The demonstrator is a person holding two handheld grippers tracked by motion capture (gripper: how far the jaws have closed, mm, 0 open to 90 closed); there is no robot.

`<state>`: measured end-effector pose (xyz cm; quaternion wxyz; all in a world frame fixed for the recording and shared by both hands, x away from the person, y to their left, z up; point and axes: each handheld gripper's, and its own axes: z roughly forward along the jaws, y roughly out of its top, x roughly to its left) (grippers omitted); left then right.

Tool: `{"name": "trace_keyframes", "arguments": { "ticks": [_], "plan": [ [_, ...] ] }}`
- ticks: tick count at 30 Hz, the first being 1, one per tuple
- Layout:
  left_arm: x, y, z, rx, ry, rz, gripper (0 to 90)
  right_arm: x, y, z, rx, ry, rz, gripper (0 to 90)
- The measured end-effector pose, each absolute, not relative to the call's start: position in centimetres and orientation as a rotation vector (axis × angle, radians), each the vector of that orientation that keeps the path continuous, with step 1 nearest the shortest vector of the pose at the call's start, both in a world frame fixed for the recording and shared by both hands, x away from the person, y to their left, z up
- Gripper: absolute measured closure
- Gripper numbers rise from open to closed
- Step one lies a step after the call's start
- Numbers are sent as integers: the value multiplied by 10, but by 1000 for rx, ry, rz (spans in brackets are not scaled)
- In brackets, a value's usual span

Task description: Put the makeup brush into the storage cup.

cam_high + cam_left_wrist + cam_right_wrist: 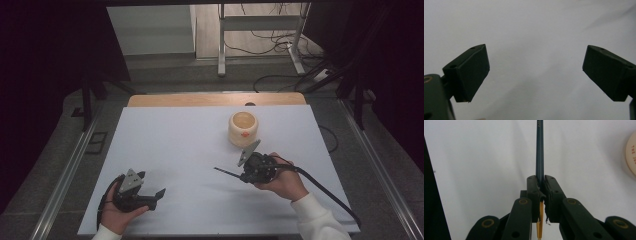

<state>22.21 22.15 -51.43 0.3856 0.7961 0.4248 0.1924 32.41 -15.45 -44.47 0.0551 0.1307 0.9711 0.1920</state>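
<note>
A dark blue pencil (226, 172) with a gold lower end juts leftward from my right gripper (244, 176), low over the white table (175, 140). In the right gripper view the jaws of my right gripper (541, 181) are shut on the pencil (539, 150), whose shaft runs straight up past them. A cream round cup (243, 128) with an orange mark stands just beyond this gripper, and its rim (631, 152) shows at the right edge. My left gripper (151, 184) rests at the near left, open, with bare table between its jaws (536, 70).
A wooden board edge (215, 99) borders the table's far side. Beyond it stand a metal desk frame (221, 45) and loose cables (280, 45) on the floor. Metal rails (65, 175) run along both sides of the table.
</note>
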Motion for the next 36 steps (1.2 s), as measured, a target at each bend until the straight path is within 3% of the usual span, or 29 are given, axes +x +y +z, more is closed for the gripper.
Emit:
{"name": "trace_keyframes", "arguments": {
  "ticks": [36],
  "plan": [
    [220,221,-512,2007,1055,512,81,327,-124,-441,360,2954,612,835]
  ]
}}
